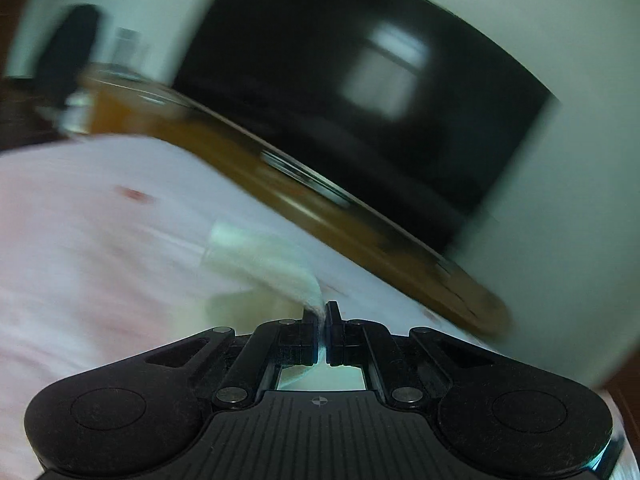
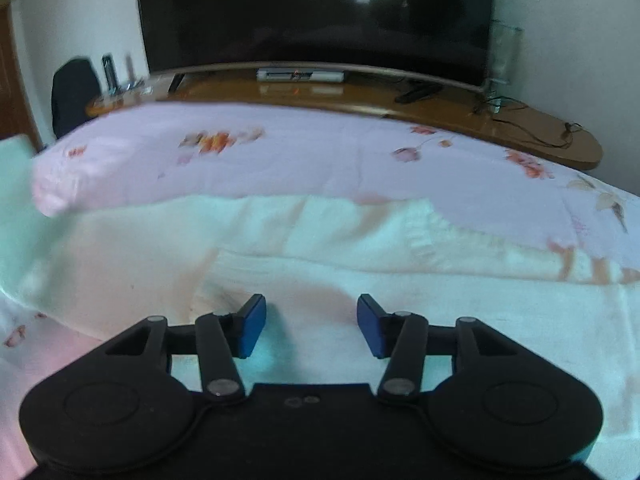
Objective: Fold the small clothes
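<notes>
A small cream-white garment (image 2: 360,264) lies spread on the floral pink bedsheet (image 2: 320,152). In the left wrist view my left gripper (image 1: 322,320) is shut on a corner of that white garment (image 1: 264,264), and the cloth trails away from the jaws, lifted off the sheet; the picture is tilted and blurred. In the right wrist view my right gripper (image 2: 311,320) hovers low over the middle of the garment. It stands open, its blue pads (image 2: 252,326) apart with only flat cloth below them.
Past the bed's far edge runs a curved wooden TV bench (image 2: 520,128) with a large dark television (image 2: 316,16), a set-top box (image 2: 300,75) and cables. A dark chair (image 2: 72,92) stands at the far left. White walls lie behind.
</notes>
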A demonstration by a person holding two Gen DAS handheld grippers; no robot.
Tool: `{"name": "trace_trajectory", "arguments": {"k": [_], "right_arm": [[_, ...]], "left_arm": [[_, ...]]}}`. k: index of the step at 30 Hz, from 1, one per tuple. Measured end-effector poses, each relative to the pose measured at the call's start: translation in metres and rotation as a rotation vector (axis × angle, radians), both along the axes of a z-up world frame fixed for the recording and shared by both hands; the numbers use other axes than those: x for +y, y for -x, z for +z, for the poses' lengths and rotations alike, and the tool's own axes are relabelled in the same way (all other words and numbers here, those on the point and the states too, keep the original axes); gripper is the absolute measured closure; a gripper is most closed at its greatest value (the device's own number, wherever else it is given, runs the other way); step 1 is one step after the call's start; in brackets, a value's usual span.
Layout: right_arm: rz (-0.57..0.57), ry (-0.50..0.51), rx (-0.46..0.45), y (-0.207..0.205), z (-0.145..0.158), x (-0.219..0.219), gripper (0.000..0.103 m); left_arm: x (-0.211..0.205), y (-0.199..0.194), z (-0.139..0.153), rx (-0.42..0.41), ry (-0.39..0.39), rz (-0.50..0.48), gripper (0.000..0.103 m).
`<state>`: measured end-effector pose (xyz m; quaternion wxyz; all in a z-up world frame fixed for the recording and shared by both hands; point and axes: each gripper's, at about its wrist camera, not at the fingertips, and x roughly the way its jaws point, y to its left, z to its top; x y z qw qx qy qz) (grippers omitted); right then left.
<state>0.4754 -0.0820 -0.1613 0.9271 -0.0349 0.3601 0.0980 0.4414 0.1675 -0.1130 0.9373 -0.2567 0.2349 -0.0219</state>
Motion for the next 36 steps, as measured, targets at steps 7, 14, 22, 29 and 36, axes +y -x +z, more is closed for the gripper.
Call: {"name": "trace_trajectory", "arguments": {"k": [7,14,22,29,36], "right_arm": [[-0.131,-0.016,-0.023,0.029,0.019,-0.096,0.050],[-0.189,-0.192,0.057,0.049,0.012,-0.171,0.042],[-0.084,-0.321,0.116,0.044,0.005,-0.161,0.040],[-0.105,-0.351,0.137,0.025,-0.002,-0.144,0.080],[-0.101,-0.238,-0.042,0.039,0.042,-0.146,0.091]], "left_arm": [[-0.172,-0.022,-0.028,0.120,-0.061,-0.353,0.099],[-0.225,-0.013,-0.044,0.261,-0.126,-0.439,0.099],[-0.162,0.006,-0.021,0.246,-0.269,-0.234,0.098],[-0.108,0.020,-0.041,0.309,-0.302,-0.122,0.098],[-0.136,0.031,-0.056,0.303,-0.393,-0.162,0.098]]}}
